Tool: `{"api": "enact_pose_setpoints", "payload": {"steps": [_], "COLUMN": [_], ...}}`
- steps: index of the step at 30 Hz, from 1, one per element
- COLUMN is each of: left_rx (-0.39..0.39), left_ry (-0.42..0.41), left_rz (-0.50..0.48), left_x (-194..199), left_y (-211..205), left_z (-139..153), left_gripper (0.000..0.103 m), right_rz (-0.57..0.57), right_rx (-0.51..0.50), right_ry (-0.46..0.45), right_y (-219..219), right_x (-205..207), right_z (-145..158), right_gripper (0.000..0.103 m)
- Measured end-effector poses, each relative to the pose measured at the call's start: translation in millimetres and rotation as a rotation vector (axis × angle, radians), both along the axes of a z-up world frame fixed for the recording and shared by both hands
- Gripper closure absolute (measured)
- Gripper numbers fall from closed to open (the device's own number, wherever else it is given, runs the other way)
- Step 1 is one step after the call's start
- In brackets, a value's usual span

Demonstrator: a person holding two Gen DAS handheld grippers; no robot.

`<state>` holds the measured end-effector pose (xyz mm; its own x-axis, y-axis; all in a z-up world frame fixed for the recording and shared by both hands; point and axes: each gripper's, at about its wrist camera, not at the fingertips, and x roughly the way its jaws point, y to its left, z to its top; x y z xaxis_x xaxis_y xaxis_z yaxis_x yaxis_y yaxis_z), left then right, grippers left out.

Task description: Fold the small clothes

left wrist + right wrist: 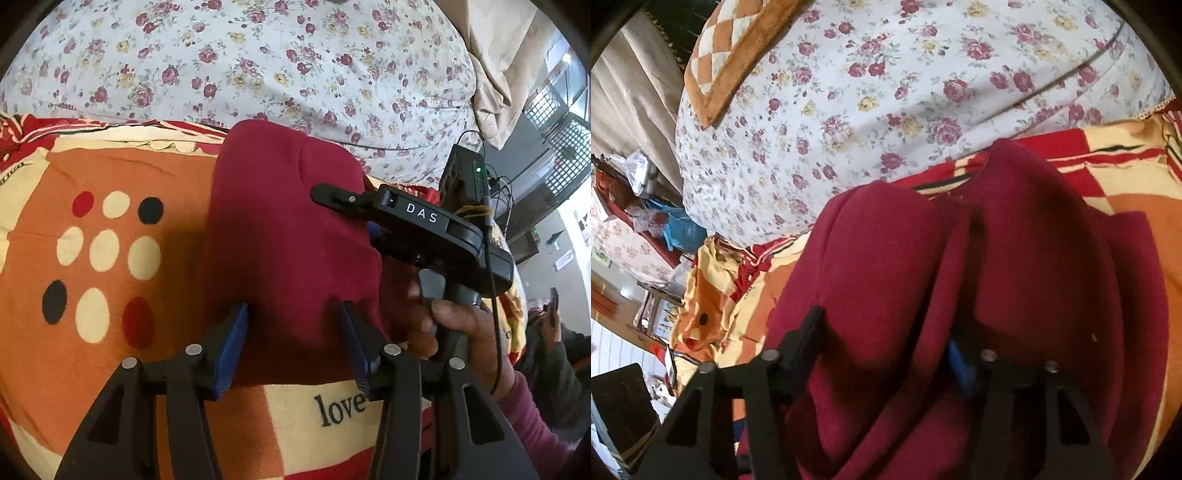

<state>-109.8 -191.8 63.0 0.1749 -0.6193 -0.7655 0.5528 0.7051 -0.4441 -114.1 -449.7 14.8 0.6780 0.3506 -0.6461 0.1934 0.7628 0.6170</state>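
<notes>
partly, maroon garment [1015,258] folds hide right gripper [886,347] fingers [960,365]

A bed is being covered by a floral sheet [258,66], with an orange, red and cream blanket [110,258] (printed with dots and the word "love") being spread across its near part. A dark red garment [288,240] is lying on the blanket.

To our left the orange dotted blanket [92,258] lies bare; the dark red folded fleece garment [288,240] and right gripper [369,218] crowd the right.
</notes>
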Motion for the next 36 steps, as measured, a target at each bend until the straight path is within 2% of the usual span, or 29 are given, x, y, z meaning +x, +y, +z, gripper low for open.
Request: {"api": "enact_pose_setpoints", "payload": {"steps": [7, 10, 12, 14, 18, 21, 36], "left_rx": [0.029, 0.031, 0.032, 0.032, 0.020, 0.009, -0.026], "left_ry": [-0.033, -0.031, -0.029, -0.026, -0.011, -0.012, 0.041], "left_rz": [-0.004, -0.002, -0.005, -0.009, -0.021, -0.035, -0.158], "left_x": [-5, -5, -5, -5, -5, -6, -18], "left_y": [-5, -6, -6, -6, -9, -14, -71], "left_z": [-1, -1, 0, 1, 6, 12, 19], "left_gripper": [0.063, 0.063, 0.063, 0.063, 0.063, 0.063, 0.063], "right_rz": [-0.015, -0.006, 0.005, 0.014, 0.045, 0.052, -0.012], "right_rx": [0.024, 0.016, 0.018, 0.020, 0.008, 0.039, 0.015], "right_ry": [-0.010, -0.022, -0.036, -0.051, -0.080, -0.106, -0.127], "right_y": [-2, 1, 2, 2, 1, -5, -51], "right_x": [-3, -3, -3, -4, -5, -8, -29], "right_z": [-1, 3, 7, 14, 32, 41, 62], "right_gripper": [0.059, 0.069, 0.081, 0.084, 0.086, 0.086, 0.089]}}
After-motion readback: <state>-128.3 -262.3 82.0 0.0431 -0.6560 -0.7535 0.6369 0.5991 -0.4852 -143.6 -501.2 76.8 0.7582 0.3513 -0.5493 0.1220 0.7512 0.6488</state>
